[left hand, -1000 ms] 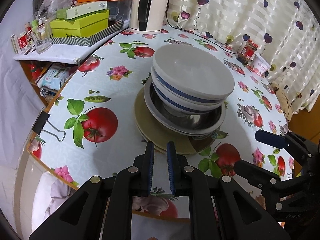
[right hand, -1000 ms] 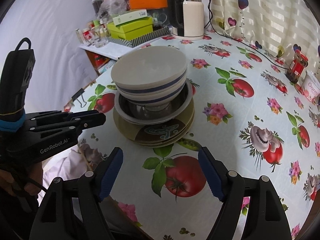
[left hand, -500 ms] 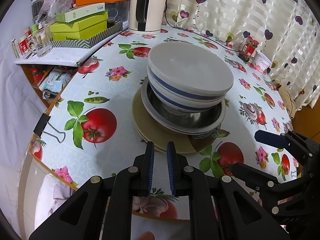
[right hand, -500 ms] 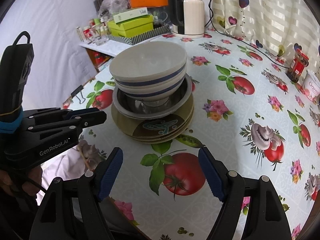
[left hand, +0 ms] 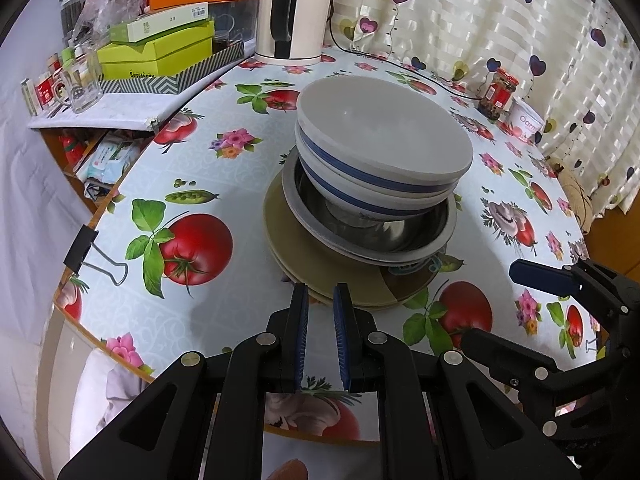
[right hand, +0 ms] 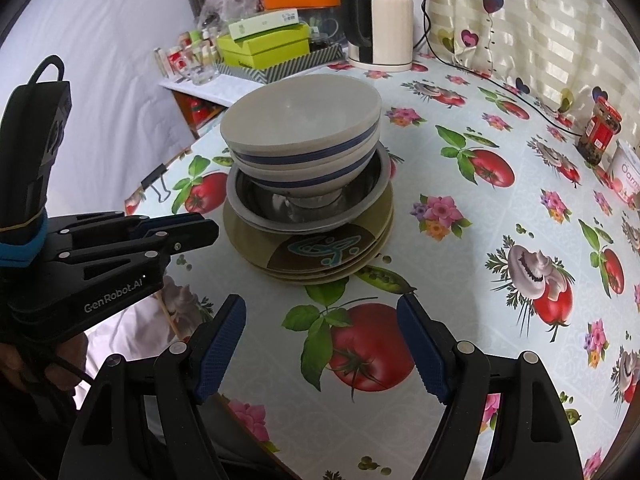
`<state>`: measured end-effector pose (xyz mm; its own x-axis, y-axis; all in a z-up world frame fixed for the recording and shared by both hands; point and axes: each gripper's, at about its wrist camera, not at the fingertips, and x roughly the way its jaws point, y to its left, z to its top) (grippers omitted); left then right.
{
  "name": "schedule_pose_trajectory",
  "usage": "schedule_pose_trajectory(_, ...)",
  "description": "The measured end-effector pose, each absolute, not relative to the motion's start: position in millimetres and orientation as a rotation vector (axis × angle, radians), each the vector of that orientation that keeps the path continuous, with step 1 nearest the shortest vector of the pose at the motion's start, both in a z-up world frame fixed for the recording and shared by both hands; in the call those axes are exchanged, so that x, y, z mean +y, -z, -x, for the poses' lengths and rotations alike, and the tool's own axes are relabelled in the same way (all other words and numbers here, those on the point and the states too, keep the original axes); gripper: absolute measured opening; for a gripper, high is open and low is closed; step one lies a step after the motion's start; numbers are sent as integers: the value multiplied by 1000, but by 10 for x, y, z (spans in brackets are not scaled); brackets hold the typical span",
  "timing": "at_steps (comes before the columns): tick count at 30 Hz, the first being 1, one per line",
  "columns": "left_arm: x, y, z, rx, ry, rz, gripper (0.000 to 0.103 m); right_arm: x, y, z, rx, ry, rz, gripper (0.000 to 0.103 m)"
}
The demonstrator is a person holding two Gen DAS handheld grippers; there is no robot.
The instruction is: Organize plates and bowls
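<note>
Stack of dishes on the counter, seen from both hand-held grippers. The landmark is the stack itself: olive plates at the bottom, a steel bowl on them, and two blue-banded ceramic bowls nested on top.

The left hand-held gripper hovers at the near edge of the plates with its fingers nearly pressed together, only a narrow gap between them, and holds nothing. The right hand-held gripper hangs in front of the stack, over a printed tomato, with its fingers spread wide and empty; it is clear of the dishes.

Risks, as judged from this arrangement:
- The ceramic bowls sit off-centre in the steel bowl and lean toward the side of the electric kettle. A nudge at the plate rim could likely shift or topple the upper pieces.
- The left fingers may be too narrowly set to take a rim without first opening; pushing forward as they stand would shove the plates instead of gripping them.
- The stack stands fairly near the counter edge with the binder clip, so a slide that way could carry dishes off.
- Smooth steel under glazed ceramic probably offers little friction, so a one-sided lift could let the bowls slip.
</note>
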<state>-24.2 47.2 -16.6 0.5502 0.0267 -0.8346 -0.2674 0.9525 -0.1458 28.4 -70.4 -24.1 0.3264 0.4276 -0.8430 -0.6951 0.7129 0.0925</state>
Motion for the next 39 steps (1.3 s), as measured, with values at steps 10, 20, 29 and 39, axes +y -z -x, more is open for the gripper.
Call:
schedule_pose_trajectory(10,460,170,248,971,-178,261,13,-693,250,-267,992,-753,314,79)
schedule_pose_trajectory(20,441,178,247,978,-182,251,13,-692,251,-265,992,-754,314,79)
schedule_pose_trajectory(29,424,185,230,989,-183,239,13,-686,248,-251,990,-755,314,79)
schedule_pose_trajectory(39,413,199,221,996,-182,235,13,-691,247,-258,990,-755,314,79)
